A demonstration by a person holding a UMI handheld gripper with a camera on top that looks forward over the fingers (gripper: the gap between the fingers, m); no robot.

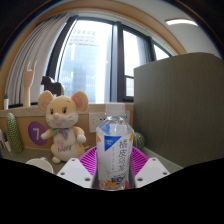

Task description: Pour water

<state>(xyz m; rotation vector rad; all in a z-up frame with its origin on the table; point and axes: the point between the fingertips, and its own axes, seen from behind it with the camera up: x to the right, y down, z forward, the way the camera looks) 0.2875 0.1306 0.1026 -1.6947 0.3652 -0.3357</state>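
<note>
Water bottle point(115, 150) sits right between my fingers point(112, 172), standing straight up with its cap on top. The pink pads point(90, 160) press close on both sides of it, so I think the fingers are squeezing the bottle and holding it. I think I hold it upright so no water spills before I am ready to pour. The grip is low on the bottle, near the label, which should keep it steady when I tip it.

Behind the bottle a stuffed mouse toy point(63, 122) sits on the bench point(25, 158). A tall grey panel point(180, 105) stands off to one side, and a big window point(100, 60) is far behind.

I cannot see a cup or bowl to pour into. It may be hidden behind the bottle or out of my view. The bottom of the bottle is cut off by the fingers, so I cannot tell if it rests on the bench or hangs in the air. I also cannot tell how full it is, or if the cap is loose.
</note>
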